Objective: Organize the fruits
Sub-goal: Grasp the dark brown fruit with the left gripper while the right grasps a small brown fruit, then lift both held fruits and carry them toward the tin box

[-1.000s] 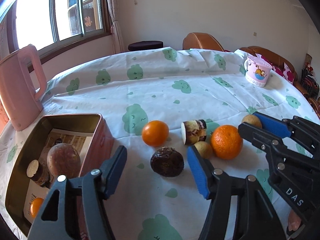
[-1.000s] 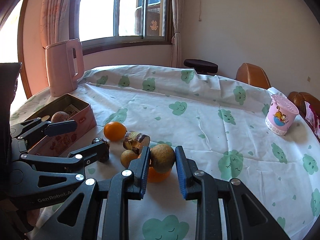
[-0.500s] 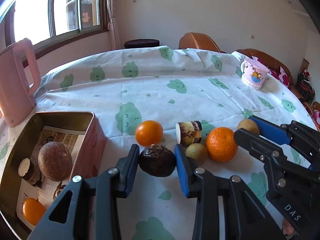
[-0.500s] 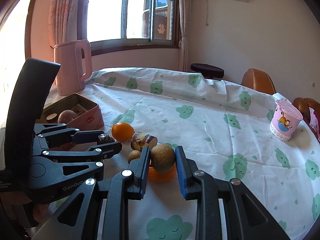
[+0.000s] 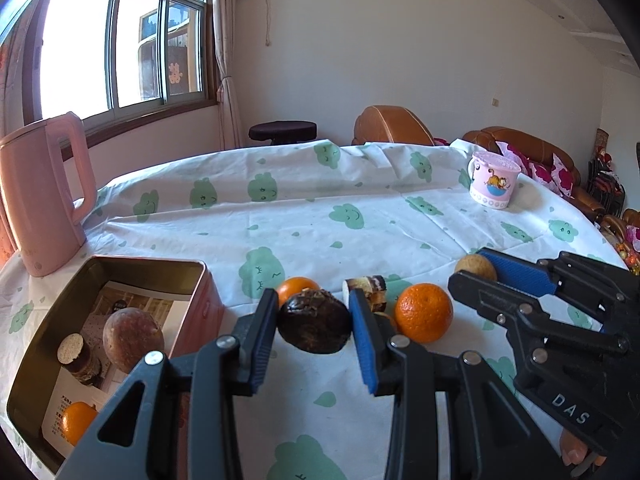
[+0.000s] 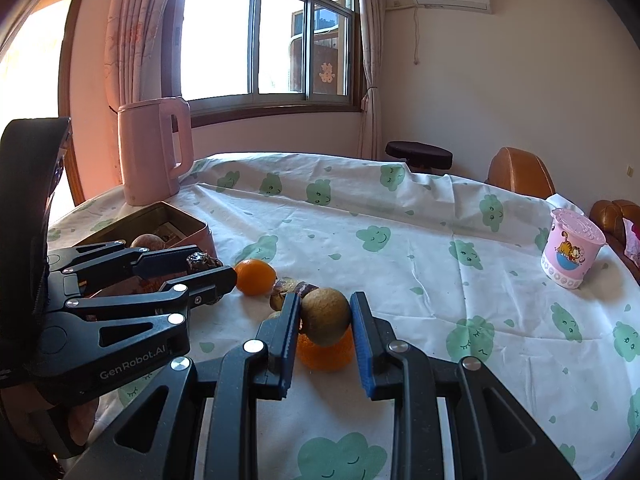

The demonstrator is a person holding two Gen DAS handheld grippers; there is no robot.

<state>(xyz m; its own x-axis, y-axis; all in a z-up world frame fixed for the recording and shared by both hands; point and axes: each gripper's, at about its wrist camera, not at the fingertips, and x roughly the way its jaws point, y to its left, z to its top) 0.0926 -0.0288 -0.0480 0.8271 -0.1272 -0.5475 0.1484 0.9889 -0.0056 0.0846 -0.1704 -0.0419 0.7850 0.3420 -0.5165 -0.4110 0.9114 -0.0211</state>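
Two grippers each clamp a fruit. The left gripper (image 5: 314, 326) pinches a dark, wrinkled fruit (image 5: 314, 326) between its blue pads, the fruit's long axis lying crosswise from pad to pad, lifted off the cloth beside the open tin (image 5: 148, 268). The right gripper (image 6: 325, 320) squeezes a round brown fruit (image 6: 325, 316) centred between its jaws, above a large orange (image 6: 326, 354). A smaller orange (image 6: 255, 277) and a cut stub (image 5: 370, 286) lie on the tablecloth (image 6: 420, 264) beyond.
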